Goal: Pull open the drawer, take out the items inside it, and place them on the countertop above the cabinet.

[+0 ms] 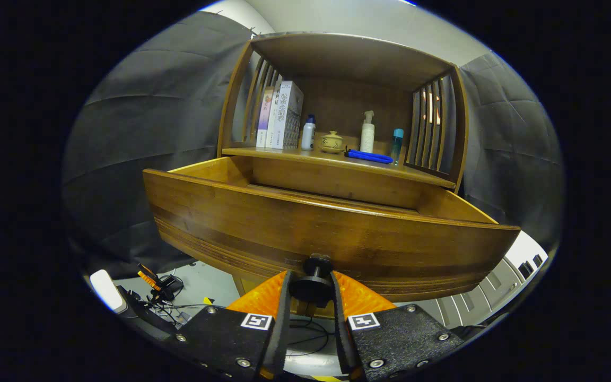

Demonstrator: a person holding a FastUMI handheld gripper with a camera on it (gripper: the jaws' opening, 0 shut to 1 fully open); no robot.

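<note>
Gripper view | gripper (311, 289) fingers clenched on drawer knob (312, 286) | drawer (326, 239) pulled out below countertop (337, 159)

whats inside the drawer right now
The drawer is pulled open, gripper shut on its knob. Just its inner walls show; the tall front panel hides the floor and any contents.

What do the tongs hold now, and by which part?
The tongs are shut on the drawer, gripping it by the round dark knob on its front panel.
</note>
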